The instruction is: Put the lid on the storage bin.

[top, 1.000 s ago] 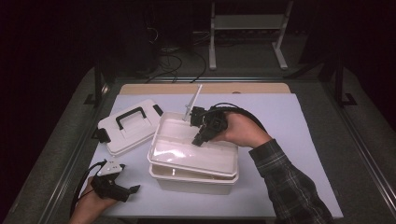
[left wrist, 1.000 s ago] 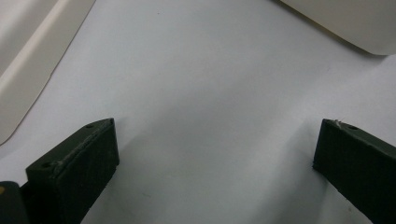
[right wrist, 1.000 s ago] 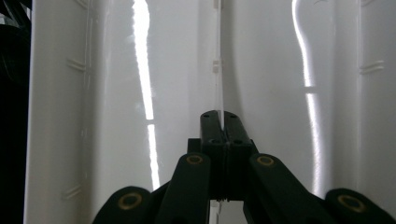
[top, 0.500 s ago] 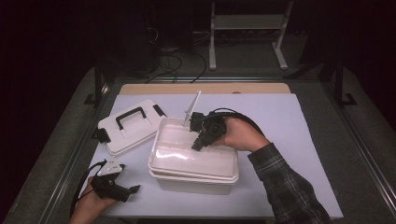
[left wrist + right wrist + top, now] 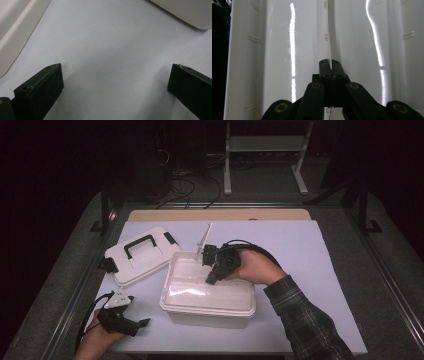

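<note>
— Where are your right tongs (image 5: 210,279)?
— Inside the white bin (image 5: 207,297) mid-table (image 5: 310,250), jaws pinched together on a thin clear sheet (image 5: 328,45).
— And the left tongs (image 5: 142,322)?
— Spread wide, empty, near the lid (image 5: 140,254).

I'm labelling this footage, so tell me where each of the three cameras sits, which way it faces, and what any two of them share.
High view: above the person's side, looking forward and down on the table; both hands and grippers show.
Left gripper view: rides the left gripper, looking over the table between open jaws.
Right gripper view: rides the right gripper, looking into the white bin, jaws shut on a thin clear sheet.
Shared: the high view also shows the white bin.
</note>
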